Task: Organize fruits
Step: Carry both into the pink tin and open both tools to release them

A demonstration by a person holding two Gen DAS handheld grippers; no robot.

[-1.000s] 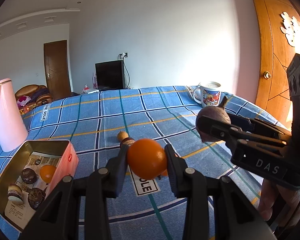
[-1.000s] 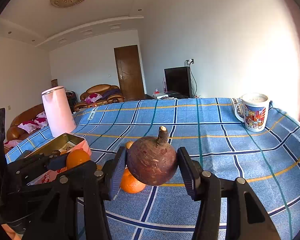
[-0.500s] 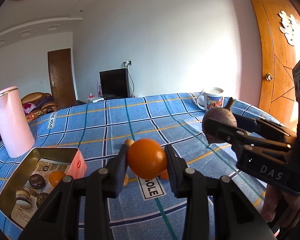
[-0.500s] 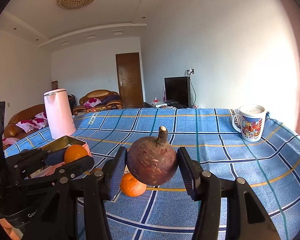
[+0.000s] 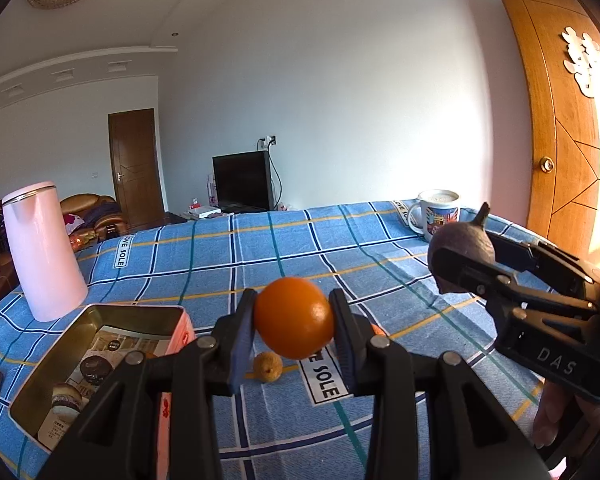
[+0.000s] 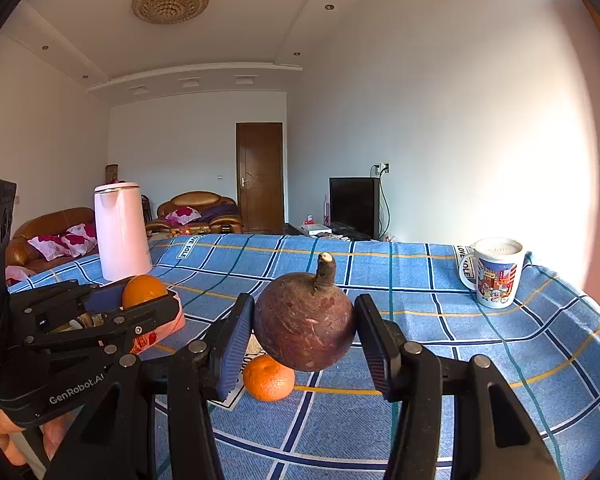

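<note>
Both tools rose — smooth orange, scuffed purple mangosteen clamped.

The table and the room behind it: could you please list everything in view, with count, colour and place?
orange: 1, orange, held in left gripper
mangosteen: 1, dark purple, held in right gripper
tangerine: 1, orange, on cloth
small fruit: 1, yellow, on cloth
tin: 1, pink, left side
kettle: 1, pink, behind tin
mug: 1, white, far right
tablecloth: 1, blue plaid
television: 1, black, by wall
left gripper: black, shut
right gripper: black, shut
</note>
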